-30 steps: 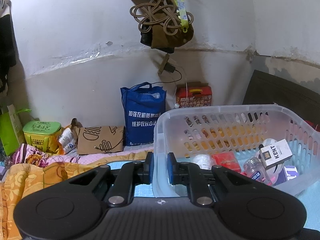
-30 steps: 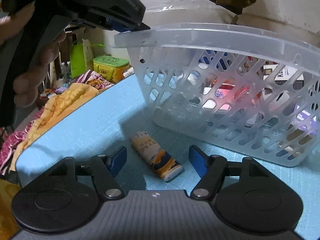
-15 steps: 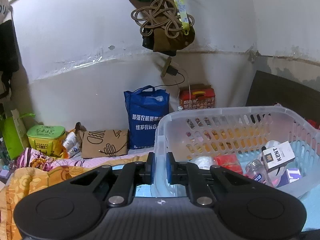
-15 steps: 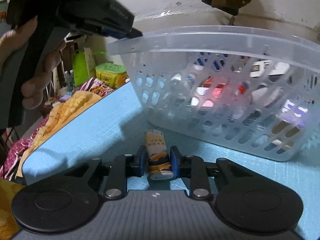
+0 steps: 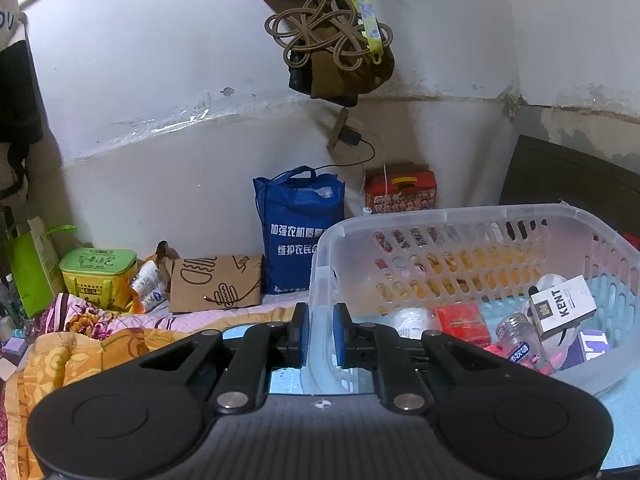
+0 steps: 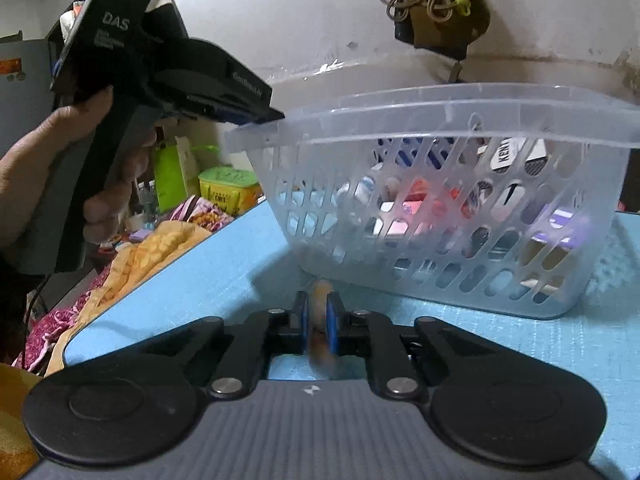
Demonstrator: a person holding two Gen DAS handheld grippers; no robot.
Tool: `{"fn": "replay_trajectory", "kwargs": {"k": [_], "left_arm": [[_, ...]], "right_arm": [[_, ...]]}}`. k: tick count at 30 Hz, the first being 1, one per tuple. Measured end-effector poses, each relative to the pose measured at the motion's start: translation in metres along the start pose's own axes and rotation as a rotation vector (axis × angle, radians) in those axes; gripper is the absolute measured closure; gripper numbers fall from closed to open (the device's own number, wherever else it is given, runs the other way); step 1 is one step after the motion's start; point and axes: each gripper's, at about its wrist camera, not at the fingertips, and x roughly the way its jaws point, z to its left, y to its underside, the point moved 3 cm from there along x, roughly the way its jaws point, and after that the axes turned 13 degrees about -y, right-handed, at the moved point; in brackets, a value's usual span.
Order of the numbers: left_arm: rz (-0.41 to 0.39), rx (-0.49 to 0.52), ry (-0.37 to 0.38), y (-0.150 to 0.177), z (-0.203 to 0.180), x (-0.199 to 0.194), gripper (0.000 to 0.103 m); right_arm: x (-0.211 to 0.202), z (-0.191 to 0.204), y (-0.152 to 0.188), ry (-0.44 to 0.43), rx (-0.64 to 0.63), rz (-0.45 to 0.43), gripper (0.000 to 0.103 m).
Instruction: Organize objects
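- Left gripper (image 5: 320, 334): jaws clenched on the near-left rim of the clear plastic basket (image 5: 460, 216), steadying it on the blue tabletop (image 6: 192, 276).
- Right gripper (image 6: 316, 326): jaws clamped on a small tube-like pack (image 6: 319, 320), orange and white, blurred; it sits low, just in front of the basket's near wall.
- Basket holds a cigarette box (image 5: 562, 308), a small glass jar (image 5: 520, 340), a red box (image 5: 464, 320) and other bits.
- Step in hand, my read: lift the pack and drop it into the basket.
- To do it well: raise the pack clear above the rim before moving forward, or it will likely knock the wall.
- Keep the left grip firm so the light basket doesn't slide or tip.
- Aim for the emptier near-left floor, away from the jar.
- Release low inside; the pack is thin and may swing or slip in the pads.
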Motion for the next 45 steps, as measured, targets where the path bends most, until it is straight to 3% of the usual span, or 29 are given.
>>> {"fn": "replay_trajectory", "kwargs": {"k": [8,9,10,12,17,21,33,45], "left_arm": [[0.0,-0.005,0.014,0.0,0.001,0.0,0.087],[0.0,-0.005,0.013,0.0,0.001,0.0,0.087],[0.0,-0.004,0.014,0.0,0.001,0.0,0.087],[0.0,-0.004,0.015,-0.001,0.001,-0.001,0.087],[0.001,-0.007,0.018,-0.001,0.001,0.0,0.087],[0.001,-0.008,0.019,-0.001,0.001,-0.001,0.087],[0.004,-0.012,0.034,0.0,0.004,0.001,0.087],[0.002,-0.007,0.027,0.0,0.001,0.001,0.087]], "right_arm": [[0.007,0.0,0.002,0.004,-0.006,0.077,0.088],[0.009,0.001,0.002,0.0,-0.018,0.09,0.084],[0.012,0.004,0.003,0.001,-0.031,0.104,0.069],[0.015,0.01,0.002,0.013,-0.061,0.113,0.061],[0.015,0.019,0.003,-0.032,-0.051,0.091,0.06],[0.028,0.034,0.004,-0.062,-0.071,0.125,0.06],[0.059,0.09,0.011,-0.18,-0.133,0.162,0.045],[0.038,0.064,0.013,-0.15,-0.063,0.125,0.043]]}}
